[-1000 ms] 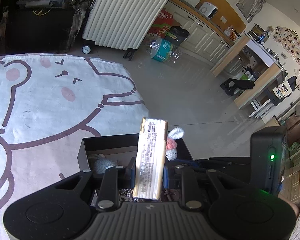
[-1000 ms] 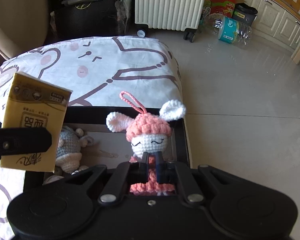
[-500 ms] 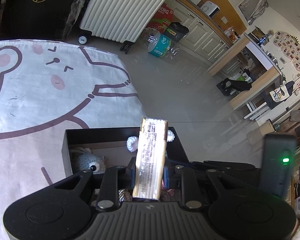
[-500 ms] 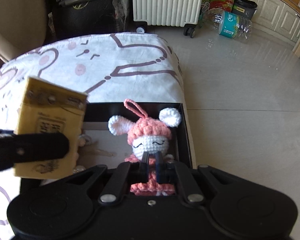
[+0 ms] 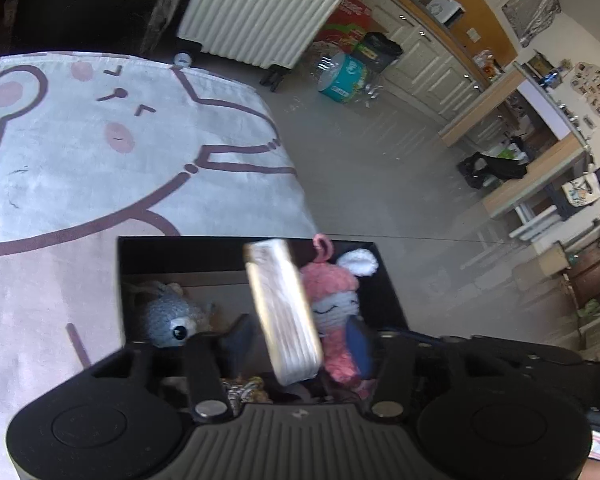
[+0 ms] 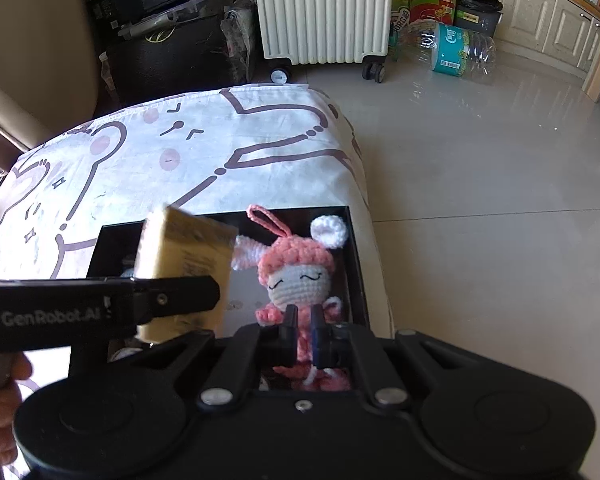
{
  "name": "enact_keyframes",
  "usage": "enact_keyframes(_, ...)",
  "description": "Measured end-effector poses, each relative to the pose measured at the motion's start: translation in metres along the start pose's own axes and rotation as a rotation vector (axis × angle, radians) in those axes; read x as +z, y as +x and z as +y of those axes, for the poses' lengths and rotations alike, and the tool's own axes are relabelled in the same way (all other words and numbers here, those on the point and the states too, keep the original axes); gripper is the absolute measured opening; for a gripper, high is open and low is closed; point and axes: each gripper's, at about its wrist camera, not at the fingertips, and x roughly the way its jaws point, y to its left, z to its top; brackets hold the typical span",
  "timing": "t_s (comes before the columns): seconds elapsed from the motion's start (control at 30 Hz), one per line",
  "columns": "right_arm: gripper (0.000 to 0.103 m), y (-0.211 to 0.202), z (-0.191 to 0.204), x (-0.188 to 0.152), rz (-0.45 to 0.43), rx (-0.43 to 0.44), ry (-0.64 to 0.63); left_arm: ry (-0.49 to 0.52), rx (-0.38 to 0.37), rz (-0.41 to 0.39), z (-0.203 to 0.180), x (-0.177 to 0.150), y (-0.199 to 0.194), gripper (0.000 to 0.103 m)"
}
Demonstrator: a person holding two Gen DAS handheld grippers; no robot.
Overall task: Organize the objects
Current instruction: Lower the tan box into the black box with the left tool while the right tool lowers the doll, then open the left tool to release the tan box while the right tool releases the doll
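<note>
My left gripper is spread wide; the yellow carton sits between the fingers, tilted and motion-blurred, apparently clear of both pads from the left wrist view. From the right wrist view one left finger crosses the carton's face, so I can't tell for sure whether there's still contact on that side. The carton is over the black box, above its middle.

My right gripper is clamped on the pink crochet bunny, pads pinching its body just below the head. The bunny is upright inside the box, toward the right wall, hanging loop up.

A grey crochet toy lies in the left part of the box, beside the carton. The box sits on the bed sheet with the cartoon bear print, near its edge by the tiled floor.
</note>
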Motion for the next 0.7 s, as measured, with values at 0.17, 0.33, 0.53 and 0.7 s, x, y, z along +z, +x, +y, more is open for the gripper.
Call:
enact_keyframes(0.17, 0.007, -0.005, 0.000, 0.001, -0.013, 0.010, 0.009, 0.011, 0.032, -0.012, 0.002, 0.003, -0.005, 0.060)
enact_keyframes(0.33, 0.006, -0.008, 0.005, 0.003, -0.023, 0.021, 0.006, 0.012, 0.051, -0.034, 0.005, 0.007, -0.016, 0.059)
enact_keyframes(0.53, 0.006, -0.016, 0.019, 0.007, -0.037, 0.122, 0.017, 0.001, 0.085, -0.072, 0.012, 0.013, -0.033, 0.049)
enact_keyframes(0.7, 0.006, -0.015, 0.045, 0.012, -0.015, 0.269, -0.002, -0.008, 0.101, -0.075, 0.019, 0.015, -0.042, 0.042)
